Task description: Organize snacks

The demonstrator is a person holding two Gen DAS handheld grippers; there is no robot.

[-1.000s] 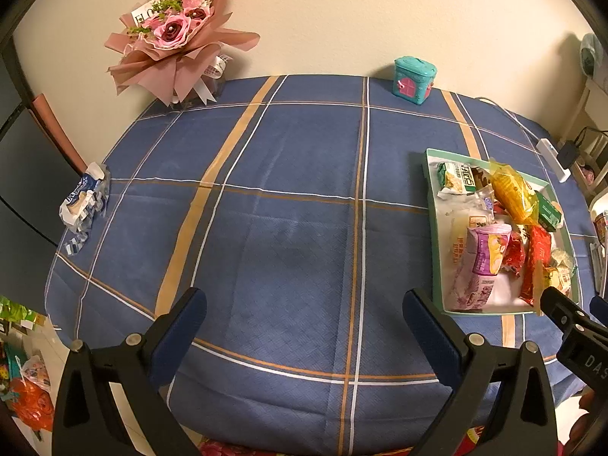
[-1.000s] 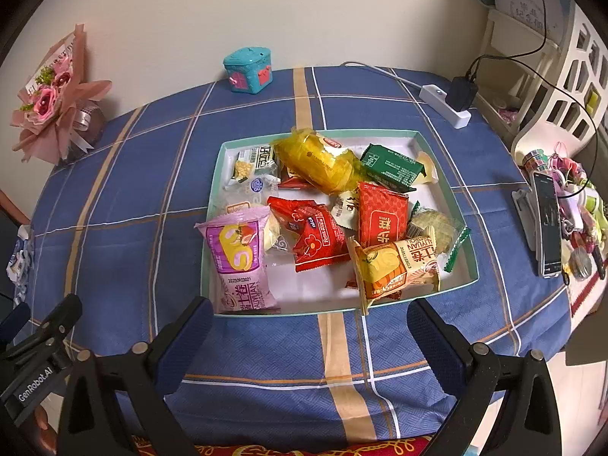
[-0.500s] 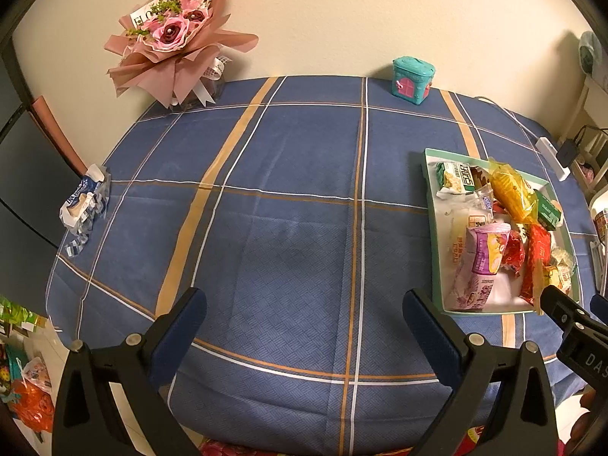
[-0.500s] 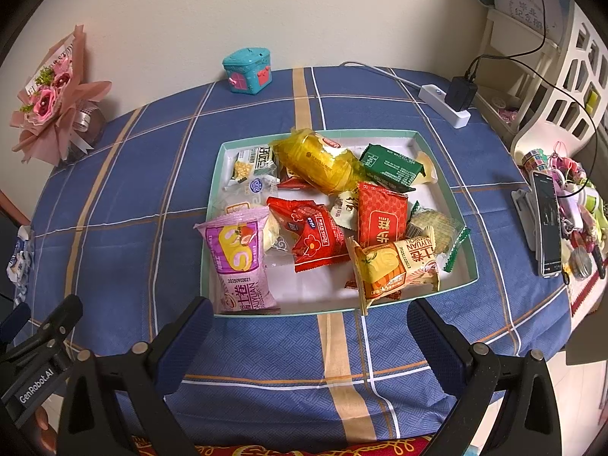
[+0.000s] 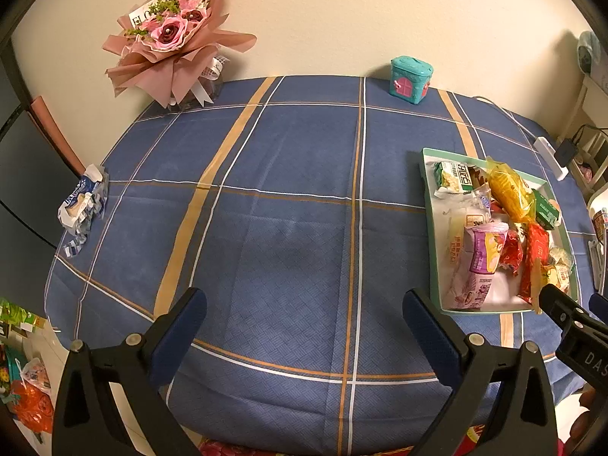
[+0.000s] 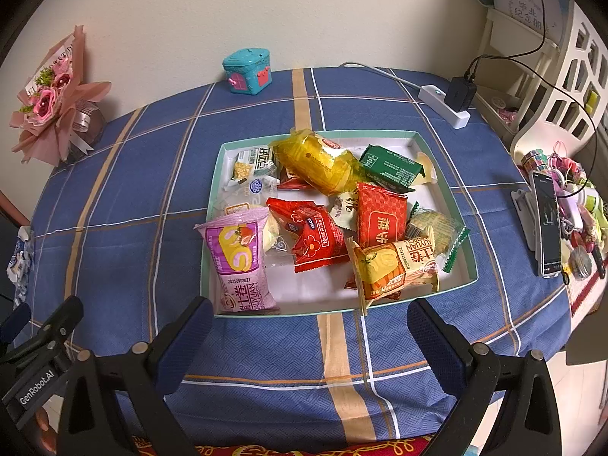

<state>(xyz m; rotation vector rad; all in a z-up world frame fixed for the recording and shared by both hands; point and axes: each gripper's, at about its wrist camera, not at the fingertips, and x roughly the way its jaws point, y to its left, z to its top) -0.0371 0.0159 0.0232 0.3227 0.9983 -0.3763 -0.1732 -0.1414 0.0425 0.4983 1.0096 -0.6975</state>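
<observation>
The snacks [image 6: 326, 212] lie heaped in the tray [image 6: 461, 228] on the counter [image 5: 266, 197], some overlapping. The left gripper [image 5: 304, 326] and right gripper [image 6: 309, 328] are both released and hold nothing. For sorting, better take a top packet, like the pink one [image 6: 239, 262], by its middle.

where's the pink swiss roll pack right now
In the right wrist view the pink swiss roll pack lies in the tray's near-left corner, beside the red packet.

Left gripper [image 5: 304, 326] and right gripper [image 6: 309, 328]: jaws wide apart; both empty
</observation>
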